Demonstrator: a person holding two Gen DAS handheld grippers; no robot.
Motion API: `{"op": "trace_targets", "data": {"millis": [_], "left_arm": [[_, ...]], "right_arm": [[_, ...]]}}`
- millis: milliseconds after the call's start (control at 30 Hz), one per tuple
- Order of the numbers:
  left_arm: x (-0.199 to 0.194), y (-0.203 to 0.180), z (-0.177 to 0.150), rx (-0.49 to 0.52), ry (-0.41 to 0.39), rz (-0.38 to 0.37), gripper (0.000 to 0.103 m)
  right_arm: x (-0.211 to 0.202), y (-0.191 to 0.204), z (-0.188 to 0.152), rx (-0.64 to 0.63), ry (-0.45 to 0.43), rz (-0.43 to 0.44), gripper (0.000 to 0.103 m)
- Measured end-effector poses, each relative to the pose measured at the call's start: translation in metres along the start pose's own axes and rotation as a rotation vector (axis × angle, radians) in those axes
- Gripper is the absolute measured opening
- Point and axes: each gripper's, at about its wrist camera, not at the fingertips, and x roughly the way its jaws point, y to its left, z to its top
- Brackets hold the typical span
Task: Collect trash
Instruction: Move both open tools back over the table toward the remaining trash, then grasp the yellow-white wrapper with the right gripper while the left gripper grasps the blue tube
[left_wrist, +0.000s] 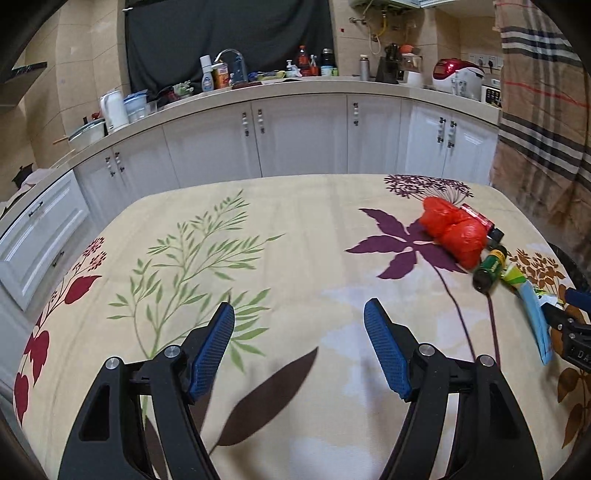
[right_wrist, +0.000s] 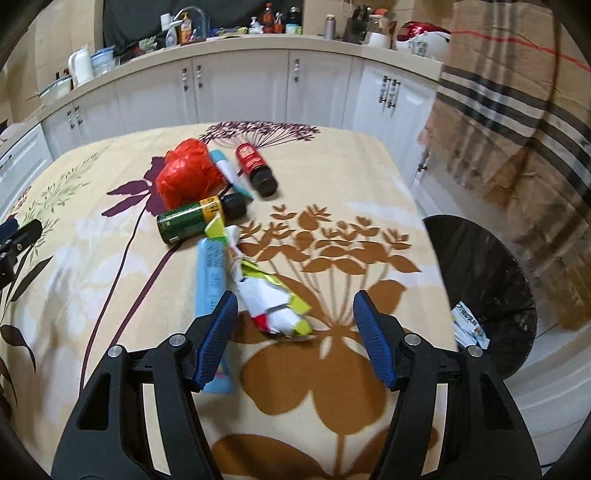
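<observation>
I've got both grippers over the table (right_wrist: 369, 177), nothing held. Right gripper (right_wrist: 291, 321): jaws wide apart, hovering above the cloth. Crumpled wrapper (right_wrist: 273, 299) (white/yellow-green/red) lies just fwd of the jaw tips, betw. them but closer to the left finger; its long axis runs roughly away from me, slightly slanted, so the jaws straddle it across the narrow way. Light blue packet (right_wrist: 211, 280) sits beside it, partly under the left finger. Further fwd: green can (right_wrist: 186, 221), red plastic bag (right_wrist: 186, 175), red bottle (right_wrist: 255, 166), all well ahead.

Left gripper (left_wrist: 299, 325): jaws also spread, only bare cloth betw. them; trash pile is far fwd-right of it. So right arm is clearly nearer.

Black bin (right_wrist: 491, 288) is off the table edge, right of the right jaws. My guess: drop straight down on the wrapper, close, swing right.
</observation>
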Motion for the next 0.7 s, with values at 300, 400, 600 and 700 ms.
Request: {"op": "trace_targets", "data": {"millis": [300,400,600,700], "left_arm": [[0.003,0.008,-0.004,-0.009,0.014,-0.012,0.071],[0.004,0.003,-0.006,-0.002,0.02,-0.024,0.071],[0.002,-0.019,-0.008,0.029,0.025,-0.068,0.071],[0.002,-0.032,-0.009,0.046,0.029,-0.098,0.071]], "right_arm": [[0.01,0.01,0.005,-0.019,0.03,0.029,0.038],[0.01,0.01,0.004,-0.014,0.028,0.038,0.035],[0.003,-0.002,0.002,0.039,0.004,0.032,0.015],[-0.001,-0.011,-0.001,0.069,-0.009,0.027,0.014]]}}
